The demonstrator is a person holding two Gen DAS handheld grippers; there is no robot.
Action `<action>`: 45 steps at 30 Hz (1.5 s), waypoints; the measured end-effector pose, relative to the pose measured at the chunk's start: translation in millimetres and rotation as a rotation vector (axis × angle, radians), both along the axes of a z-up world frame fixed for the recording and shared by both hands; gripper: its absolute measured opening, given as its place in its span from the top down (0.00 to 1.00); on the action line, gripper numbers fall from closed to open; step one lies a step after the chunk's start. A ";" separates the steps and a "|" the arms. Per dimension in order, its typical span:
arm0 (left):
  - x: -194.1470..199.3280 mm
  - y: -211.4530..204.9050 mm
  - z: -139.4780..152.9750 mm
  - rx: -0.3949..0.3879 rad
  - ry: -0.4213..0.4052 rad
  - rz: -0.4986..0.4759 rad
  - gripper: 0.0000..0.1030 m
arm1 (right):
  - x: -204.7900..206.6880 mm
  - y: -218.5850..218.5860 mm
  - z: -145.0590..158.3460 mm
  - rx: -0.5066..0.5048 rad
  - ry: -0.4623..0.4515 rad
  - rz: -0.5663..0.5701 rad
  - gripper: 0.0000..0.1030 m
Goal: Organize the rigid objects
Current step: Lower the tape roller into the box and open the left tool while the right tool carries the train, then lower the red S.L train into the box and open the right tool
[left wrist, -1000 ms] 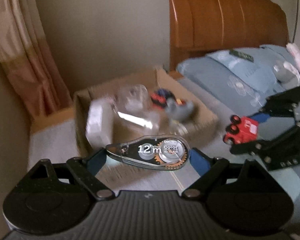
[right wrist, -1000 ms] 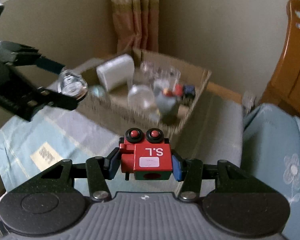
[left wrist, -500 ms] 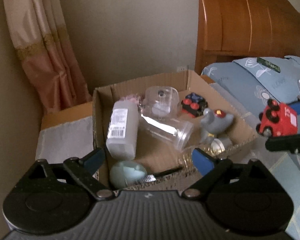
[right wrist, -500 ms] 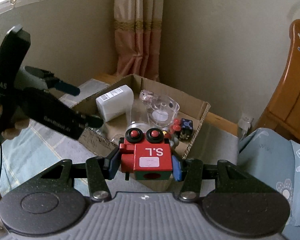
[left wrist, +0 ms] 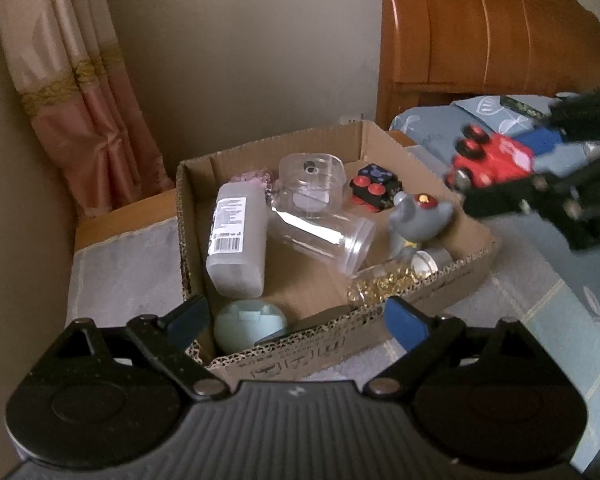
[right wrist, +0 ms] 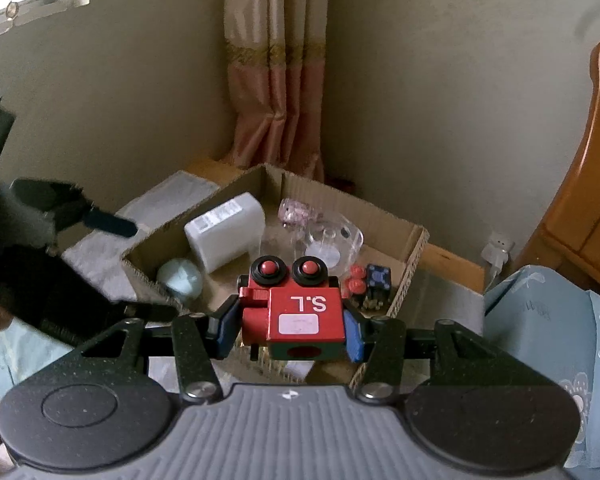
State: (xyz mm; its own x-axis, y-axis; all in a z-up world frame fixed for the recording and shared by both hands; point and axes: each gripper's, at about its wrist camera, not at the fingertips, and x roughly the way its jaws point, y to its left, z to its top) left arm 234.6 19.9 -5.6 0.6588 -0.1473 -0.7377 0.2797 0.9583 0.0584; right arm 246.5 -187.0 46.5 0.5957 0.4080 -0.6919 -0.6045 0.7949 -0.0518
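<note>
An open cardboard box (left wrist: 340, 346) stands on the bed. In it lie a white bottle (left wrist: 236, 240), a clear cup (left wrist: 320, 236), a clear round case (left wrist: 312, 184), a black cube with red buttons (left wrist: 374, 190), a grey toy figure (left wrist: 416, 220) and a pale blue egg-shaped case (left wrist: 250, 324). My left gripper (left wrist: 296, 318) hangs open over the box's near wall, nothing between its blue pads. My right gripper (right wrist: 288, 332) is shut on a red toy truck (right wrist: 300, 312) marked "S.L", held above the box's right side (right wrist: 416, 248). The left wrist view shows that truck (left wrist: 492, 160) blurred.
A wooden headboard (left wrist: 480, 32) rises behind blue pillows (left wrist: 460, 116) at the right. A pink curtain (left wrist: 80, 92) hangs in the corner behind the box. A small jar of gold bits (left wrist: 384, 286) leans in the box's near right corner. Pale bedcover (left wrist: 124, 268) lies left of the box.
The correction tape that sat between my left jaws a second ago is gone from them, and they stand wider. My right gripper has carried the red truck up and closer over the box.
</note>
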 end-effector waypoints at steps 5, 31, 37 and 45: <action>-1.7 1.6 0.7 0.000 0.005 -0.003 0.08 | 13.7 8.9 3.2 0.005 0.002 0.000 0.45; -14.2 18.8 -0.1 -0.069 0.002 0.003 0.08 | 119.9 39.4 -10.4 -0.051 0.176 -0.142 0.45; -15.7 21.2 -2.4 -0.073 0.002 0.007 0.08 | 135.7 46.0 -24.6 -0.080 0.263 -0.180 0.45; -15.0 26.8 -5.8 -0.075 0.002 0.021 0.08 | 134.3 49.2 -26.9 -0.078 0.248 -0.191 0.00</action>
State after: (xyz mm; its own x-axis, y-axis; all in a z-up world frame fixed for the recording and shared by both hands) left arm 219.6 46.7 -11.4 0.6609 -0.1884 -0.7265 0.2592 0.9657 -0.0147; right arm 380.8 -137.8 19.6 0.4654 0.2448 -0.8506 -0.4466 0.8946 0.0131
